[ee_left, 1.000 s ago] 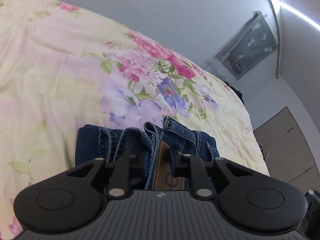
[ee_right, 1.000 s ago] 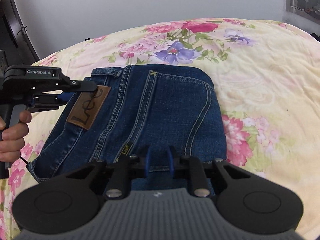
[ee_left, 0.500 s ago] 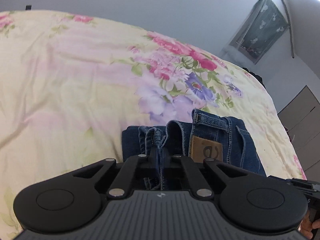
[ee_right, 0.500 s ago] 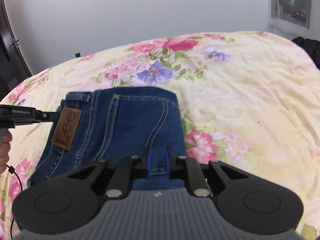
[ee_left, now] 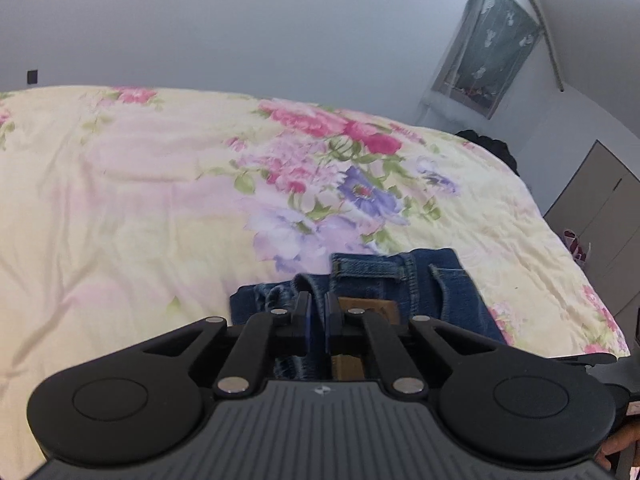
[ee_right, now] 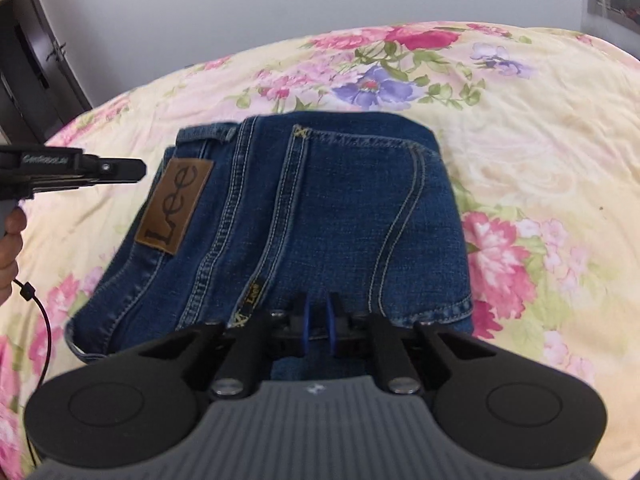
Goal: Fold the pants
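Observation:
Blue jeans (ee_right: 320,208) lie folded into a compact block on the flowered bedspread (ee_right: 540,120), back pocket and brown leather patch (ee_right: 174,208) facing up. My right gripper (ee_right: 318,328) hovers over their near edge, pads almost together with a thin slit. I cannot tell whether any denim is nipped. My left gripper (ee_right: 136,168) is shut, held by a hand (ee_right: 8,240), its tip just left of the patch and clear of the waistband. In the left wrist view the left gripper (ee_left: 316,312) points at the waistband end of the jeans (ee_left: 440,288).
The bedspread (ee_left: 120,200) stretches wide to the left and beyond the jeans. A grey wall stands behind the bed, with a hanging cloth (ee_left: 488,64) and a grey cupboard (ee_left: 600,220) at right. Dark furniture (ee_right: 28,60) stands at far left. A thin cable (ee_right: 40,320) hangs from the left gripper.
The left gripper's jaws closed, then it drew back leftward off the waistband and rose. The right gripper's jaws narrowed. The jeans stayed put.

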A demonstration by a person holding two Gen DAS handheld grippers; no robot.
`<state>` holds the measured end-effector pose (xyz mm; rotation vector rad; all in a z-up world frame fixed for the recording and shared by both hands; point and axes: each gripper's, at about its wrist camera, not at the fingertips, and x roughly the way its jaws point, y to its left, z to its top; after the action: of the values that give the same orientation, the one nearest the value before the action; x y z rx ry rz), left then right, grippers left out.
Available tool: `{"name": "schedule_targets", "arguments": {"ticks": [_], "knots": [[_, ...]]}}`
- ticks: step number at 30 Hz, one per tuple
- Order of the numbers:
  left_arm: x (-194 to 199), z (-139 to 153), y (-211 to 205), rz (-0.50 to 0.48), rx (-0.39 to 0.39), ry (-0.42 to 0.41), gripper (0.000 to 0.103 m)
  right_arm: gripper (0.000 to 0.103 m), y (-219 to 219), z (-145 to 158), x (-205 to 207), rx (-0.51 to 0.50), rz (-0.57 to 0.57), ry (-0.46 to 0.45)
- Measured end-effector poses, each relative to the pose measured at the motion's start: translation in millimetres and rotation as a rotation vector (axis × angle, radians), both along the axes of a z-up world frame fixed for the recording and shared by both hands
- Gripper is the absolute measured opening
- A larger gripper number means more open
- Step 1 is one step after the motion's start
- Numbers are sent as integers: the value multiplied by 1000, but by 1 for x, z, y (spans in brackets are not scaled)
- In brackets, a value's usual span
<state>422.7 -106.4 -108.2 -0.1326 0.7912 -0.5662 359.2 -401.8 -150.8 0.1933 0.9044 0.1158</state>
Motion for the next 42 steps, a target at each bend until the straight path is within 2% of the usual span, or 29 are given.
{"name": "schedule_targets", "arguments": {"ticks": [2,3,5,8,10,11,12,15,17,19,20,21,22,23,24,26,30,32,35,37,42], "knots": [[-2,9,-11,-27,14,-23,8,7,-7,9,-4,-26,-30,-36],[-2,11,-17,-28,31,-33,21,7,-13,12,-3,-27,-57,-41],[5,9,-25,-31,28,-32,37,7,-27,15,-4,12,-119,-33],[27,-3,-29,-12,-17,29,44,8,-36,18,-8,30,-133,-26],[42,-13,-29,23,-55,71,45,15,-37,19,-10,3,-116,-34],[47,-17,-29,29,-74,80,48,17,-39,18,-12,-3,-114,-37],[52,-21,-30,29,-94,89,56,18,-41,17,-12,-2,-113,-38],[61,-35,-31,31,-147,125,65,18,-47,9,-11,13,-113,-23],[62,-39,-33,32,-168,137,64,18,-50,4,-10,22,-116,-18],[57,-36,-37,8,-184,131,56,20,-50,3,-10,25,-109,-23],[52,-30,-39,1,-171,106,48,21,-50,2,-9,24,-106,-22],[46,-22,-44,-15,-138,65,36,23,-50,2,-9,22,-103,-19],[38,-14,-50,-38,-95,13,31,24,-49,1,-9,20,-103,-19],[28,-7,-57,-62,-38,-40,16,24,-49,1,-9,19,-103,-21],[18,-1,-67,-92,37,-99,12,24,-48,0,-10,18,-105,-23],[-6,8,-84,-127,186,-232,10,24,-47,1,-10,19,-115,-27],[-22,23,-85,-119,273,-318,9,25,-43,9,-15,23,-120,-41],[-18,14,-85,-122,353,-316,9,25,-39,18,-19,-8,-107,-72],[-8,-12,-82,-116,432,-295,9,25,-36,30,-16,-54,-88,-127],[-2,-25,-81,-111,443,-281,9,12,-39,33,-4,-66,-94,-135],[18,-52,-79,-106,465,-231,9,2,-49,21,47,-21,-123,-124]]}}
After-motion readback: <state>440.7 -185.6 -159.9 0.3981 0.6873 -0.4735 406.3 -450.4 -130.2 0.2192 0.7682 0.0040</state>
